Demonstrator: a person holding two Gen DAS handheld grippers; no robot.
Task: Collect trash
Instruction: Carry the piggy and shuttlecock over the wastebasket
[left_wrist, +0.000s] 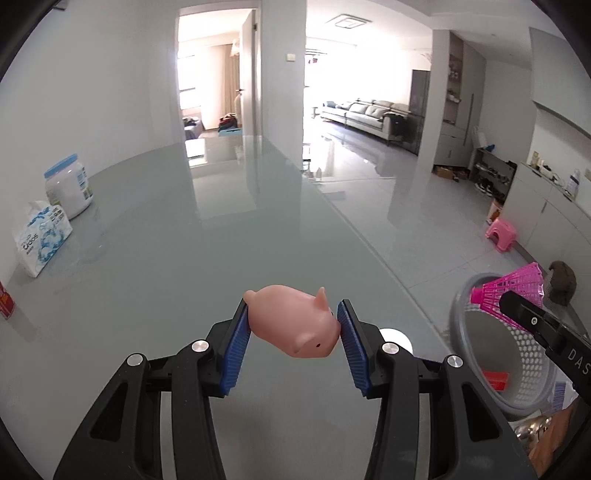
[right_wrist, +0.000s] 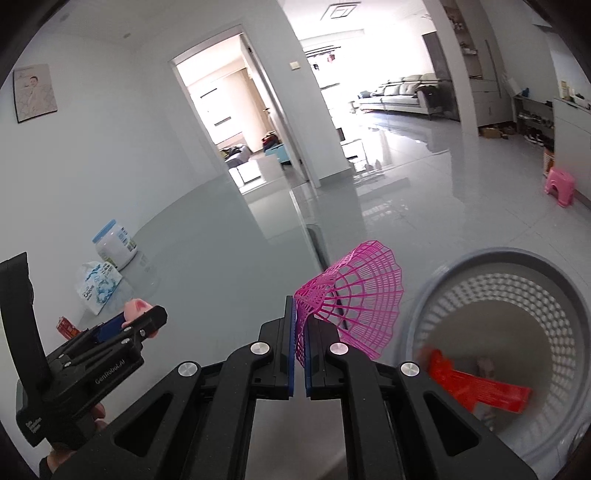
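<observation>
The basket (right_wrist: 517, 258) rim is motion-blurred, and a small pale thing beside the red carton (right_wrist: 476, 387) inside is unreadable

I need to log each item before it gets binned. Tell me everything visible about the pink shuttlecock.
The pink shuttlecock is bright magenta plastic, with an open lattice skirt that flares into a cone and a rounded nose visible from the left wrist camera. The right gripper is shut on the skirt, squashing the mesh flat between its blue pads. It is held off the table, tilted, skirt opening up and away, beside the rim of the grey perforated basket. Nothing else touches it.
</observation>
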